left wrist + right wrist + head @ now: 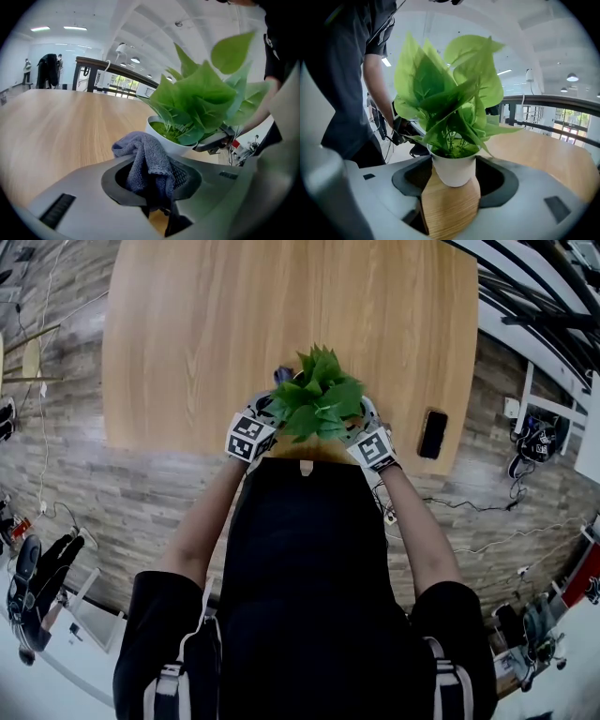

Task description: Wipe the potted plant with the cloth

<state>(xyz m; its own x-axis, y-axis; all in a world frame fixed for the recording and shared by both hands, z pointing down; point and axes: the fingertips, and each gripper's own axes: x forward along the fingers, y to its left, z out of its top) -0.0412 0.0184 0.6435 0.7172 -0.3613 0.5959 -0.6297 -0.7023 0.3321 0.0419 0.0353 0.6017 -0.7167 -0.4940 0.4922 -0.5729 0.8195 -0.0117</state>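
A potted plant point(319, 395) with broad green leaves in a white pot point(453, 171) stands near the front edge of the wooden table point(187, 334). My left gripper point(251, 435) is at the plant's left, shut on a grey-blue cloth point(147, 161) that bunches out of its jaws just short of the pot point(174, 143). My right gripper point(373, 446) is at the plant's right. Its jaws close in on both sides of the pot's base in the right gripper view, and one of its fingers point(214, 140) lies against the pot's side.
A black phone point(433, 433) lies on the table to the right of the plant. The table's front edge is right under both grippers. Cables and shoes lie on the floor at the right point(534, 442).
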